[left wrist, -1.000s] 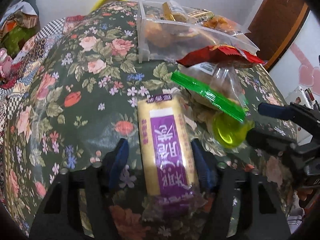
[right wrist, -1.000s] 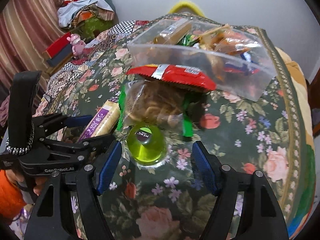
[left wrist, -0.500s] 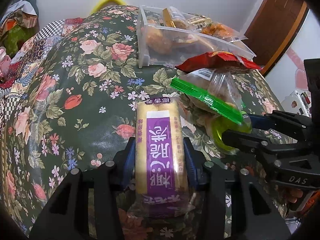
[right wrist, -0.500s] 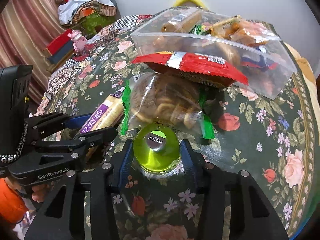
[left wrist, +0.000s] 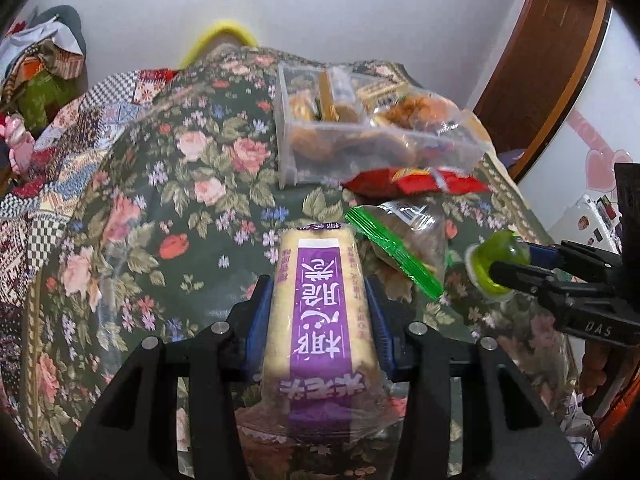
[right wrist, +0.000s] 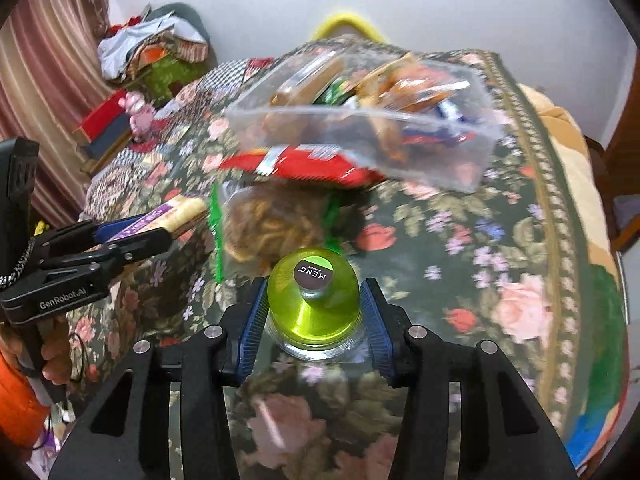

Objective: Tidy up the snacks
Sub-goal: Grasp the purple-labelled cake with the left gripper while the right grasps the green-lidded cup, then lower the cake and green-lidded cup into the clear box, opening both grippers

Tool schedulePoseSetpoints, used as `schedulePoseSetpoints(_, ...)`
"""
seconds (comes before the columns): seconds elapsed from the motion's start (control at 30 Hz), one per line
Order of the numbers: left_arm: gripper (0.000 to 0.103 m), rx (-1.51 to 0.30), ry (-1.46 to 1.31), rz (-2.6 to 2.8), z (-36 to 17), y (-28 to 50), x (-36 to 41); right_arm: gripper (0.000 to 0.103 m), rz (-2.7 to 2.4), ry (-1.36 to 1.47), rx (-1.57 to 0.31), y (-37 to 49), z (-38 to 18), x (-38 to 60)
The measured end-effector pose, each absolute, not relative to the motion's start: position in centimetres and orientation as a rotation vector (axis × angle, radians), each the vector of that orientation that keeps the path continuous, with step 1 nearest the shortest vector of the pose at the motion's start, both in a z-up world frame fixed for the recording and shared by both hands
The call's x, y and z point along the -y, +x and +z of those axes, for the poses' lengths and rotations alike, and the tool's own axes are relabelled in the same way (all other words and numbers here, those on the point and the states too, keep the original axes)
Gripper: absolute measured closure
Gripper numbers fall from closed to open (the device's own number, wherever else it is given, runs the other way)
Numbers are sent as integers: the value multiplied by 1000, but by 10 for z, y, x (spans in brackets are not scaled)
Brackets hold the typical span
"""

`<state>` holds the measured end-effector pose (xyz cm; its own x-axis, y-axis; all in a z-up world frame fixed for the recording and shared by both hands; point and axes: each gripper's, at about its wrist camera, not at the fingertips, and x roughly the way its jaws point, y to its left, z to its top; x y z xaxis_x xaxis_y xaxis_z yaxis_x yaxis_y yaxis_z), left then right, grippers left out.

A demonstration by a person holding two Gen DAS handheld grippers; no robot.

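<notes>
Round dark sticker on green jelly cup [right wrist: 314,300]: "MENG". Left gripper [right wrist: 132,236] body, lower left of frame: "GenRobot.AI". Right gripper [left wrist: 516,264] body, right edge: "DAS". Purple-banded snack bar [left wrist: 320,312]: white Chinese characters, not transcribed.

Left gripper [left wrist: 318,312] and right gripper [right wrist: 314,312] both clamped, seemingly lifted.

The clear bin's [right wrist: 452,160] contents are motion-blurred, and the green-edged bag [right wrist: 264,220] hides behind the jelly cup [right wrist: 314,300].
</notes>
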<state>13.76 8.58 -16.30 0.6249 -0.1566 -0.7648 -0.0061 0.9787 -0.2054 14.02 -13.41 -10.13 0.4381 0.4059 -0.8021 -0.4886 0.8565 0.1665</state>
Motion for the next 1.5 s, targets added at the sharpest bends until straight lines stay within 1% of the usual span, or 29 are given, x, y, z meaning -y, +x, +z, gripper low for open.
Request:
schedulePoseSetpoints(0.4, 58, -774, -175, -82, -115, 152, -86, 59, 493, -37, -848, 162, -61, 162)
schedulePoseSetpoints(0.73, 58, -689, -156, -66, -82, 197, -87, 59, 504, -31, -771, 190, -40, 154)
schedulePoseSetpoints(1.03, 58, -695, -144, -37, -90, 258, -95, 59, 538, -54, -755, 226, -43, 126)
schedulePoseSetpoints(1.5, 58, -757, -178, -25, -128, 338, -105, 59, 586, -96, -846, 284, -82, 79)
